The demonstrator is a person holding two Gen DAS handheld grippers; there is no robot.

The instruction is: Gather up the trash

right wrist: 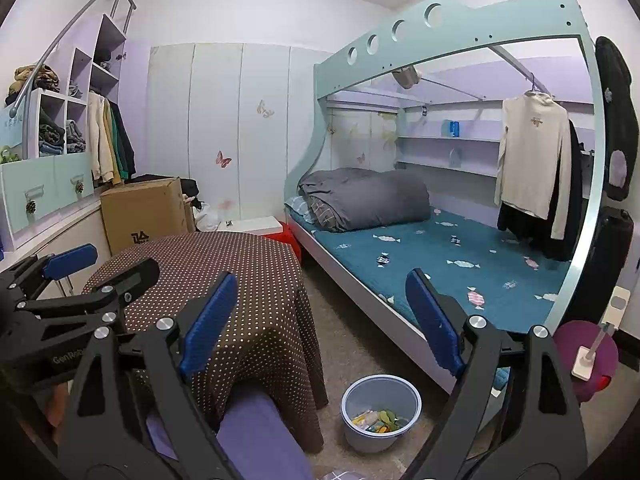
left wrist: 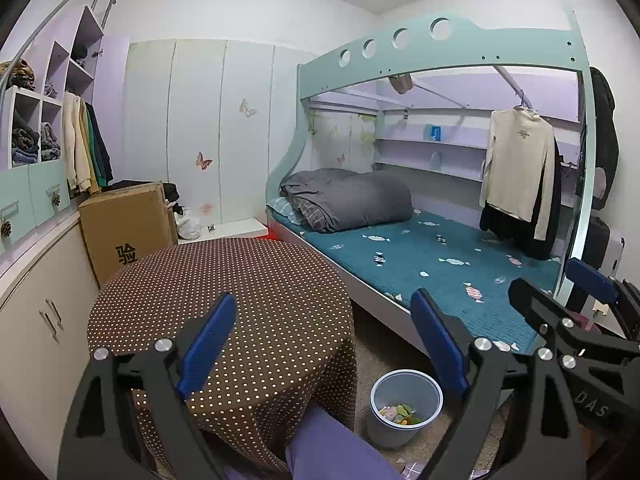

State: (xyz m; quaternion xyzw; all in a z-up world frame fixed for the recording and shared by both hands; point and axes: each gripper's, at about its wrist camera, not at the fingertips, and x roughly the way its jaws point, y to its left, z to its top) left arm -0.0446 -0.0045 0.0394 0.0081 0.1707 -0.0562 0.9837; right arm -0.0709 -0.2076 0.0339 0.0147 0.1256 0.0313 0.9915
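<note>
A grey-blue trash bin [left wrist: 404, 408] stands on the floor between the round table and the bed, with several colourful wrappers [left wrist: 400, 414] inside; it also shows in the right wrist view [right wrist: 380, 412] with the wrappers [right wrist: 378, 420]. My left gripper [left wrist: 324, 344] is open and empty, raised above the table's near edge. My right gripper [right wrist: 320, 316] is open and empty, raised above the floor near the bin. The right gripper shows at the right of the left wrist view [left wrist: 560, 284], and the left gripper at the left of the right wrist view [right wrist: 108, 260].
A round table [left wrist: 224, 292] under a brown dotted cloth stands at left. A bunk bed [left wrist: 420, 256] with a teal mattress and grey duvet fills the right. A cardboard box [left wrist: 124, 224] and cabinets line the left wall. A purple-clad leg [left wrist: 336, 448] is below. A purple stool [right wrist: 588, 352] stands at right.
</note>
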